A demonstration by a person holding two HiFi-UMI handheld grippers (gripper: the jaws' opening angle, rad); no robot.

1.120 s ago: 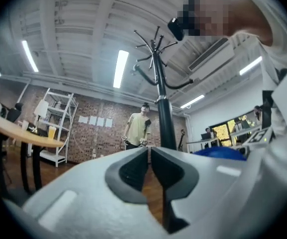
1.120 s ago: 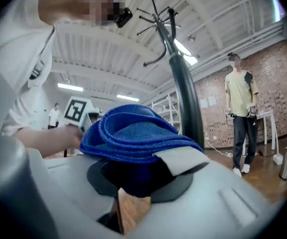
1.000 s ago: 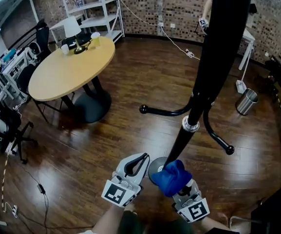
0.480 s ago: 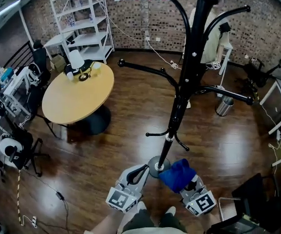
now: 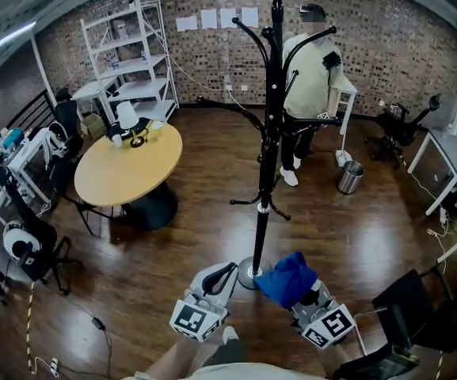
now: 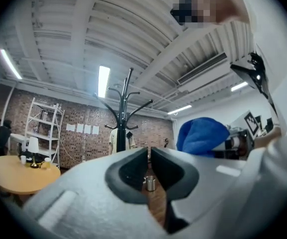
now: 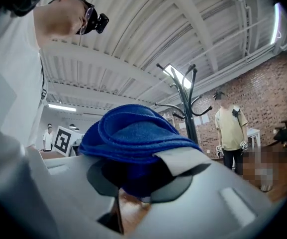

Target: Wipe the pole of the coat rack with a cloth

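One coat rack [image 5: 266,157]; one cloth [image 5: 288,278] gripped by right gripper [image 7: 136,185]; left gripper [image 6: 149,161] clenched, empty.

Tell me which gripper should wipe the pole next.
Right. The right gripper is shut on the cloth, beside the foot of the pole. The left gripper is shut on nothing, so it has nothing to wipe with.

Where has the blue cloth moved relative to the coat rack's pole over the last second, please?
Yes: the blue cloth, earlier against the pole, now sits right of its base.
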